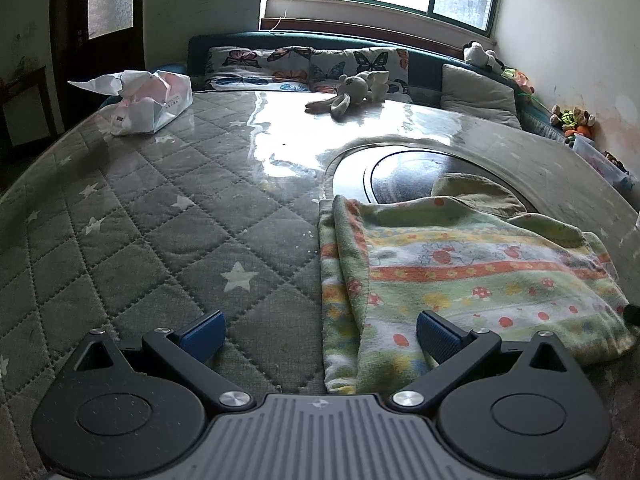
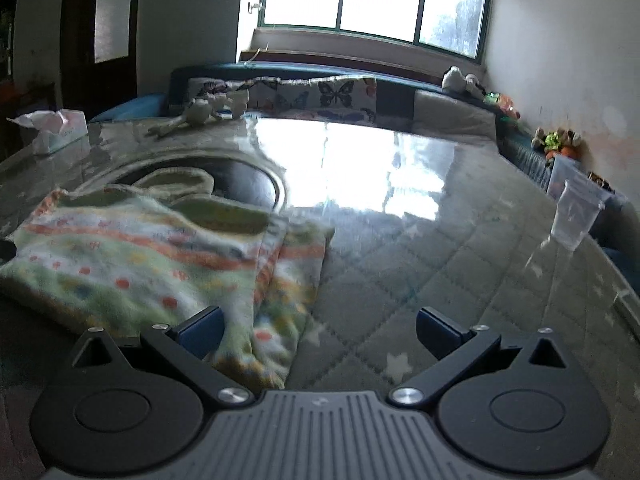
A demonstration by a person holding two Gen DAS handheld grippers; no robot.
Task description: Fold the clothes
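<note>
A green patterned garment (image 1: 460, 280) with orange stripes, dots and mushrooms lies folded on the quilted grey table cover. In the right wrist view the garment (image 2: 152, 256) lies at the left. My left gripper (image 1: 320, 338) is open, just before the garment's near left edge, its right finger over the cloth. My right gripper (image 2: 320, 334) is open at the garment's near right corner, its left finger over the cloth. Neither holds anything.
A tissue box (image 1: 148, 100) stands far left, a plush rabbit (image 1: 352, 94) at the far edge. A clear plastic cup (image 2: 574, 216) stands at the right. A round dark opening (image 1: 404, 178) in the cover lies behind the garment. Butterfly cushions (image 1: 304, 66) line the sofa.
</note>
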